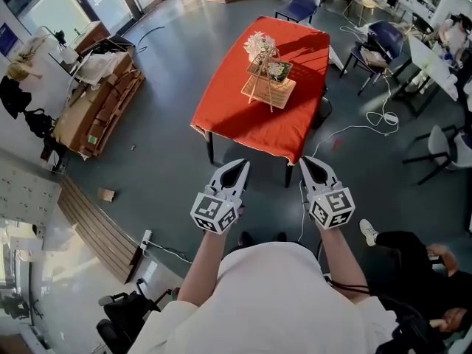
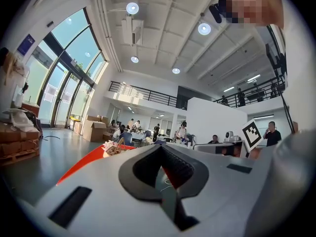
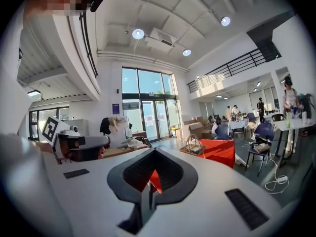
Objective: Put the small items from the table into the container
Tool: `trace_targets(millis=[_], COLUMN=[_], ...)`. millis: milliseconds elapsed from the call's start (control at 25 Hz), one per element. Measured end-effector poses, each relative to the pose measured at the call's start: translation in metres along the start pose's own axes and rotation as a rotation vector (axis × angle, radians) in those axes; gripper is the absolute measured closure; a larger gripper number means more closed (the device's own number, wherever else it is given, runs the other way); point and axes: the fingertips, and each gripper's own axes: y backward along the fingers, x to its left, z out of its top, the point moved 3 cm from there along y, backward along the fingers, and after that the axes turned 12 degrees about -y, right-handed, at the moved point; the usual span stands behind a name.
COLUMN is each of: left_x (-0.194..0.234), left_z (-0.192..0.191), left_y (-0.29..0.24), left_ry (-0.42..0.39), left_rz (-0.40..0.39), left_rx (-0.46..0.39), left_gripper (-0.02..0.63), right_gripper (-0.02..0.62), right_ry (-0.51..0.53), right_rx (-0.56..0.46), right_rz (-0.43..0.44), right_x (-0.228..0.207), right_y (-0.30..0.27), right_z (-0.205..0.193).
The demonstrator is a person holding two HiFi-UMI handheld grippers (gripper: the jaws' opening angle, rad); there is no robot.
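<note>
A table with a red cloth (image 1: 243,116) stands a few steps ahead of me. On it sits a two-tier wicker basket (image 1: 269,80) with small items in it, and a white bunch (image 1: 259,44) lies just behind. My left gripper (image 1: 240,164) and right gripper (image 1: 307,161) hang side by side in the air short of the table's near edge, both pointing at it. Each is shut with nothing between its jaws. The left gripper view shows the red table (image 2: 81,166) and basket (image 2: 114,146) far off. In the right gripper view the table (image 3: 220,151) and basket (image 3: 194,144) are equally distant.
Stacked cardboard on a pallet (image 1: 99,105) lies on the floor at the left. Blue chairs (image 1: 377,44) and white desks (image 1: 431,61) stand to the right of the table, and a white cable (image 1: 369,126) trails over the floor. A seated person's legs (image 1: 402,253) are at lower right.
</note>
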Motion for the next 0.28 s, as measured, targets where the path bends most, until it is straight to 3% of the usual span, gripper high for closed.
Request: trace_targets(millis=[280], left_x=[-0.0029], left_z=[0.001], left_y=[-0.0007], left_ry=[-0.008], left_rz=[-0.008], left_rx=[0.0], left_gripper=[0.6], right_gripper=[0.583], right_ry=[-0.007], right_rx=[0.001], right_rz=[-0.002], right_x=[-0.0006], right_y=[0.0009], right_z=[-0.0028])
